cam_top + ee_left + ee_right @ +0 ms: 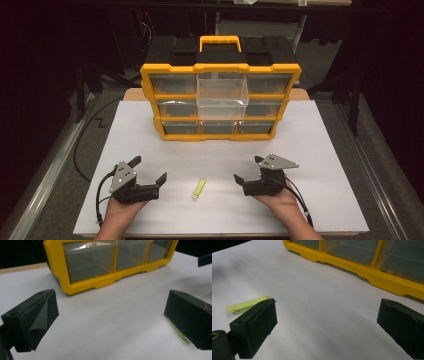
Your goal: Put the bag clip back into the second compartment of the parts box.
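Note:
A yellow and black drawer organiser (220,95) stands at the back of the white board, with its clear top middle drawer (222,93) pulled out. A small lime-green clip (199,189) lies flat on the board between my two grippers. My left gripper (149,170) rests open at the front left, nothing between its jaws. My right gripper (248,169) rests open at the front right, equally empty. In the right gripper view the green clip (247,304) lies just beyond the left jaw. In the left gripper view a sliver of the green clip (178,332) peeks from under the right jaw.
The white board (320,150) covers the table; its front edge runs just before my hands. The organiser's bottom drawers (110,257) are closed. Dark floor and cables (82,145) lie to the left of the table.

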Available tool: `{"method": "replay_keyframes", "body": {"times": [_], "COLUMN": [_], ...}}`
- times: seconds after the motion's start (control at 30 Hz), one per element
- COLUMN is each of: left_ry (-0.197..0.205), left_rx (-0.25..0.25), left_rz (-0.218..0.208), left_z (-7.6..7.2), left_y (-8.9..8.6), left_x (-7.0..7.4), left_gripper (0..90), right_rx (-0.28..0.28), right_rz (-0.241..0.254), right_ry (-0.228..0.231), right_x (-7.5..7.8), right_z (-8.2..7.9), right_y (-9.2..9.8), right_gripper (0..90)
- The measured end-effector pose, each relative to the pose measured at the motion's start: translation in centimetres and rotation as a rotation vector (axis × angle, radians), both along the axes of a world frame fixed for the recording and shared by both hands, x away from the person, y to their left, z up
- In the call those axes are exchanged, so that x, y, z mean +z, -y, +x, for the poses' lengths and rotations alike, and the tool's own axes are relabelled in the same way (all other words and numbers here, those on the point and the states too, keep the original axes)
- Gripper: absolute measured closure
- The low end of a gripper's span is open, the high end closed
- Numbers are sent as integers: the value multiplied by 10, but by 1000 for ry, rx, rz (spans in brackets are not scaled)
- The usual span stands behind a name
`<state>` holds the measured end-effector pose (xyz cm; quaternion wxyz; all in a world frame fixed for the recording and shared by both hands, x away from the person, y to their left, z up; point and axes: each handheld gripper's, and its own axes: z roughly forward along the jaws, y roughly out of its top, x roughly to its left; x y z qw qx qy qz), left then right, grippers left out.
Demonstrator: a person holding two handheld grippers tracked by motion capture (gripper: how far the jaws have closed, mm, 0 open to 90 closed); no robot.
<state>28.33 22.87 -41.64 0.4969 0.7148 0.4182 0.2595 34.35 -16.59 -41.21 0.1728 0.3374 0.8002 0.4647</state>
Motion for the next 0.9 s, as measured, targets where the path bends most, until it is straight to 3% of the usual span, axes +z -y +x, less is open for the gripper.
{"method": "replay_keyframes", "body": {"times": [0.13, 0.33, 0.43, 0.63, 0.77, 0.9], "left_ry": [3, -27, -10, 5, 8, 34], "left_rx": [33, 8, 7, 0, -12, -18], "left_rz": [-2, -41, -43, -29, -19, -33], "left_z": [0, -1, -2, -3, -4, -6], "left_y": [0, -4, -4, -2, 1, 3], "left_x": [0, 1, 1, 2, 2, 2], "left_gripper": [4, 9, 10, 9, 10, 8], "right_rx": [37, 80, 104, 178, 222, 256], "right_rz": [-6, 11, 4, -18, -43, -35], "right_ry": [10, 2, -8, -27, 8, -23], "right_x": [0, -1, -3, -9, -11, -12], "right_z": [5, 14, 18, 20, 18, 19], "right_y": [-18, -43, -54, -73, -87, -98], "right_gripper": [116, 267, 349, 626, 879, 900]}}
